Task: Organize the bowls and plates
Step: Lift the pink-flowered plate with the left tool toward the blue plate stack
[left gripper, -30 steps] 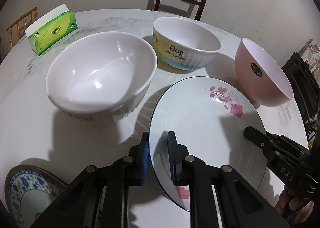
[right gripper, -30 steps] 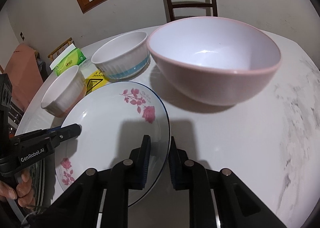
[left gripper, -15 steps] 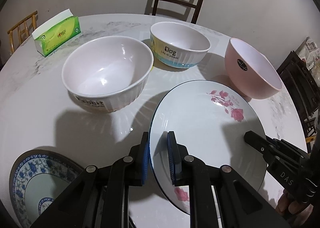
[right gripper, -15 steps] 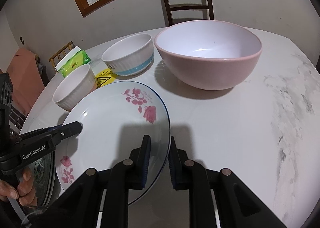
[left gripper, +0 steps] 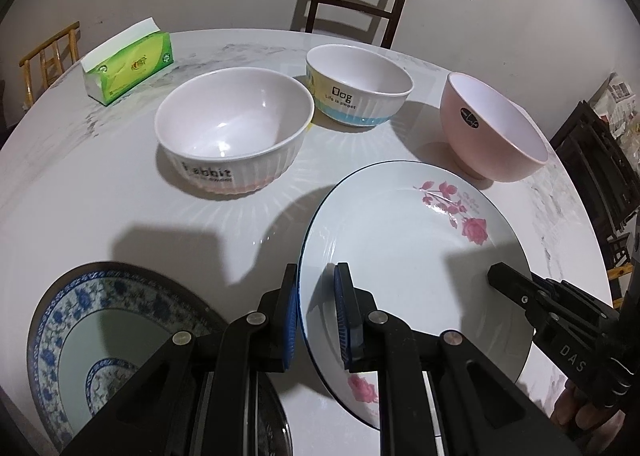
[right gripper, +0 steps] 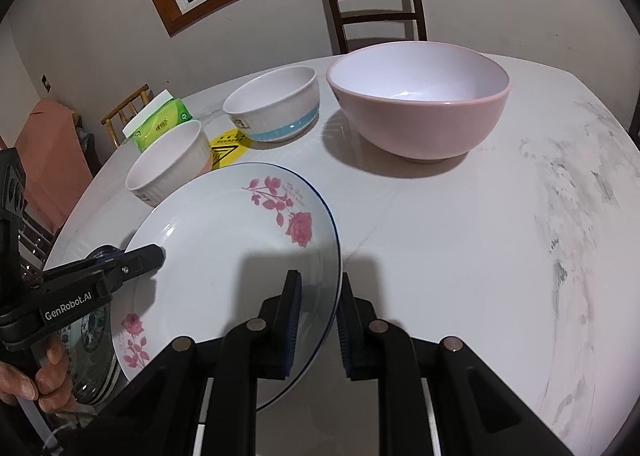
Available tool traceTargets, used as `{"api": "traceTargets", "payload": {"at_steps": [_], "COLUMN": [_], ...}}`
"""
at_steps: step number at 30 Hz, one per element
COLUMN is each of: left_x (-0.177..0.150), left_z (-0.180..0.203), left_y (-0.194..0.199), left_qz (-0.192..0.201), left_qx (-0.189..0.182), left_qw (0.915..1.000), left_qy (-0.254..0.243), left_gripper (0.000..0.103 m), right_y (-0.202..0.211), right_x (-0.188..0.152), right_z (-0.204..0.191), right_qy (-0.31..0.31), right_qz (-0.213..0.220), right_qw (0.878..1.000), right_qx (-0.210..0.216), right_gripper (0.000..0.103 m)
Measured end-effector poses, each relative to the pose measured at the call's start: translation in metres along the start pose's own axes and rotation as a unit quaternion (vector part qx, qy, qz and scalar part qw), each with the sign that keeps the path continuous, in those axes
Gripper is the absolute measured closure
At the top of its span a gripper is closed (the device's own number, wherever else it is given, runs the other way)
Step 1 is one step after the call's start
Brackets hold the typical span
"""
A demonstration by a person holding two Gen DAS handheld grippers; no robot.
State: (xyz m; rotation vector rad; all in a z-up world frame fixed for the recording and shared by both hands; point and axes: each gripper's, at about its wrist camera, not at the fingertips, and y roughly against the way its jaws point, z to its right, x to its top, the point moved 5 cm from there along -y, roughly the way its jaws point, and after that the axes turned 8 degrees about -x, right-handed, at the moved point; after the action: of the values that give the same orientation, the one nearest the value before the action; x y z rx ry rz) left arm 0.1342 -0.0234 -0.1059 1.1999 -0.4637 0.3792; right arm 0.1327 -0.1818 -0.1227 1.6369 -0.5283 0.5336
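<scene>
Holding the rose plate point(left gripper: 404, 256) by opposite rims, I had both tools clamped on it: the left tool point(left gripper: 316, 314) pinched the rim on my left and the right tool point(right gripper: 318, 314) the rim on my right, each with its blue pads closed on the thin edge. The plate hung tilted, clear of the surface point(right gripper: 480, 256), near its front edge.

By my reckoning the sorting was barely under way. The blue-patterned plate point(left gripper: 100, 336) lay at the front left corner, seemingly on top of something dark, and I judged the rose plate was bound for a stack there. Three bowls sat apart, none nested: the ribbed "Rabbit" bowl point(left gripper: 236, 135), the ribbed "Dog" bowl point(left gripper: 360, 91) behind it, and the pink bowl point(right gripper: 420, 103) toward the right edge.

As for materials, the plate looked glazed and glossy, shallow and round, with a fine dark rim line and pink flower prints. The two ribbed bowls had fluted walls and colour bands at the foot; the pink one was smooth, matte outside and white inside. I took the surface for pale veined marble, polished enough to throw reflections. A green tissue pack point(left gripper: 128, 63) sat at the far left edge.
</scene>
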Motion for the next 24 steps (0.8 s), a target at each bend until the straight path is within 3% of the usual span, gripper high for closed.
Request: {"api": "traceTargets", "payload": {"at_steps": [24], "left_x": [-0.018], "left_z": [-0.033], "left_y": [0.053], "left_qz": [0.019], "left_qx": [0.014], "left_qw": [0.9992], "left_qy": [0.032], "left_gripper": [0.089], "right_y": [0.031], "right_x": [-0.008], "right_z": [-0.049], "right_qy": [0.027], "right_qz": [0.015], "right_qw": [0.999], "right_qx": [0.023], "right_gripper": [0.086]}}
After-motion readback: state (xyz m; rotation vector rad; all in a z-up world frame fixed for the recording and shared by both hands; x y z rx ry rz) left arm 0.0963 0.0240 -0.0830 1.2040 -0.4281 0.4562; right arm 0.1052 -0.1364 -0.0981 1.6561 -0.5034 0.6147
